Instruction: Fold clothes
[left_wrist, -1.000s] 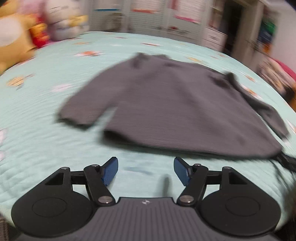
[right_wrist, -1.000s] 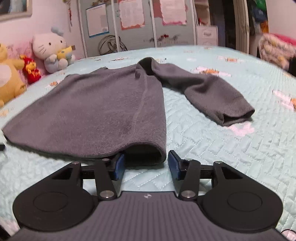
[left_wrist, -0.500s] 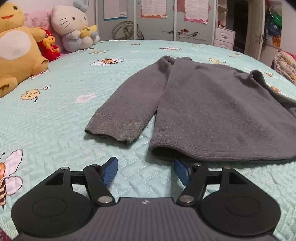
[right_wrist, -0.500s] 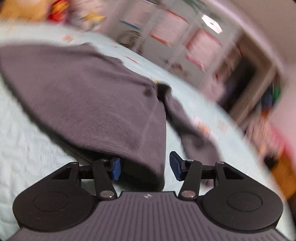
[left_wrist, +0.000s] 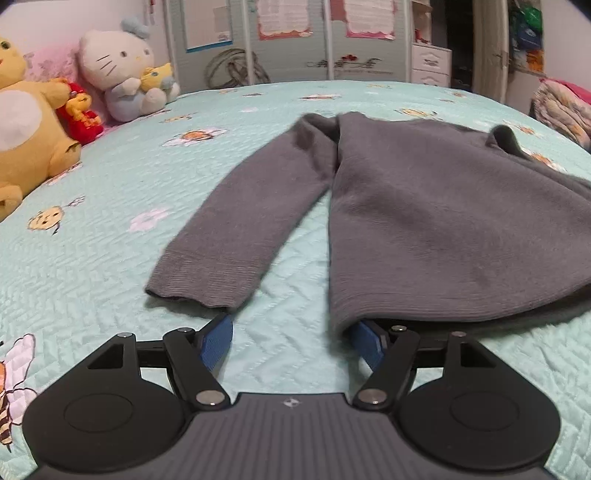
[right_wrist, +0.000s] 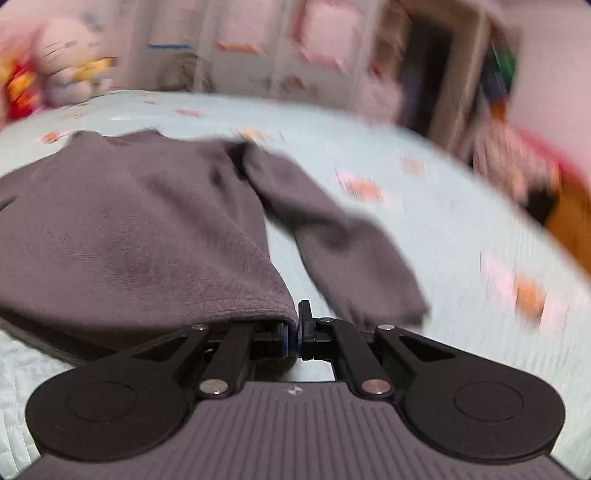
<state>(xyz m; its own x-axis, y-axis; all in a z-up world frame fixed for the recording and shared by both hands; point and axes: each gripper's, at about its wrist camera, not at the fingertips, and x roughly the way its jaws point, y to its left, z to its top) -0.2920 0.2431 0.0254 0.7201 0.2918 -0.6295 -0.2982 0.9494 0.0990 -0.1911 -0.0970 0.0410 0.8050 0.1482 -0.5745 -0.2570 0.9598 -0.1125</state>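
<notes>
The grey sweater (left_wrist: 436, 221) lies spread flat on the bee-print bedspread (left_wrist: 110, 229), sleeves out. The right gripper (right_wrist: 293, 334) pinches the hem's right corner; the left gripper (left_wrist: 291, 343) is spread at the other corner — likely so both corners lift together.

Grey sweater (left_wrist: 424, 221) lies flat; sleeves spread.

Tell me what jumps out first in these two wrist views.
A grey sweater lies spread flat across the middle of a mint-green quilted bed, sleeves out to each side. The right gripper is pinched shut on the sweater's bottom hem corner, while the left gripper sits wide open at the other hem corner. Stuffed toys line the bed's far left edge.
</notes>
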